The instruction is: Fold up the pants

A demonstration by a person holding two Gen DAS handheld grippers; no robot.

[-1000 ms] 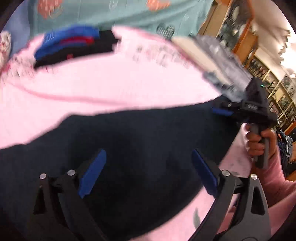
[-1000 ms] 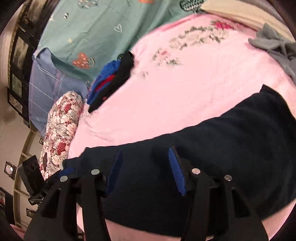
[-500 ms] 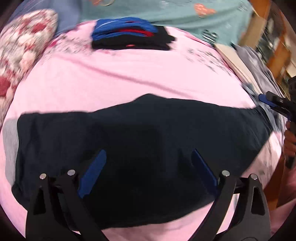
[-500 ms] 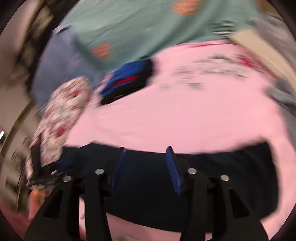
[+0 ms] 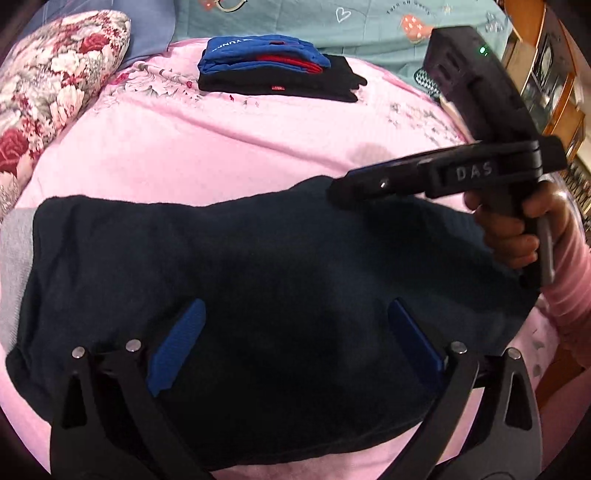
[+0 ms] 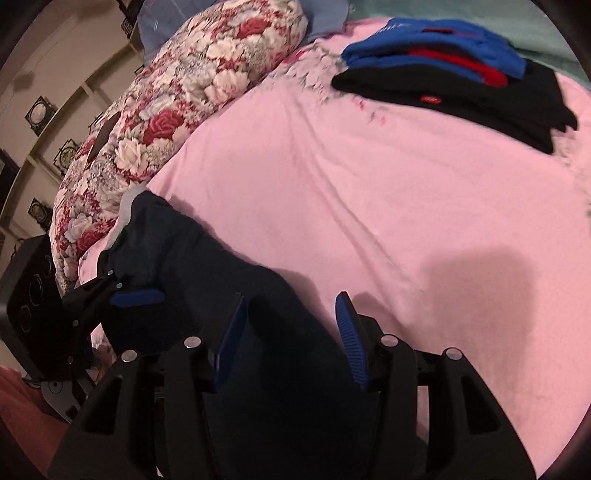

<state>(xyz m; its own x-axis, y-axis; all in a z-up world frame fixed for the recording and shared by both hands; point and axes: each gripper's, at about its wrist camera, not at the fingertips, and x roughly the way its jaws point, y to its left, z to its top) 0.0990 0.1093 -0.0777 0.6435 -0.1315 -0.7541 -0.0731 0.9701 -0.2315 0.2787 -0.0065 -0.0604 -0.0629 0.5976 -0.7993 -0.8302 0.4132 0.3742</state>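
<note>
Dark navy pants lie folded in a wide band across the pink sheet. My left gripper hovers over their near half. Its jaws are opening, wide apart, and press on nothing; the cloth lies below them. My right gripper, held by a hand in a pink sleeve, reaches in from the right over the pants' far edge. In the right wrist view the right gripper stands half open astride that edge of the pants, with the left gripper's blue pad showing at the left.
A stack of folded blue, red and black clothes sits at the far side of the bed. A floral pillow lies at the left end. Behind are a teal quilt and wooden shelves.
The right gripper swung in from the pants' right end to their far edge and rolled, its view now facing the pillow. The left gripper shifted toward the pants' middle and its jaws widened slightly.
</note>
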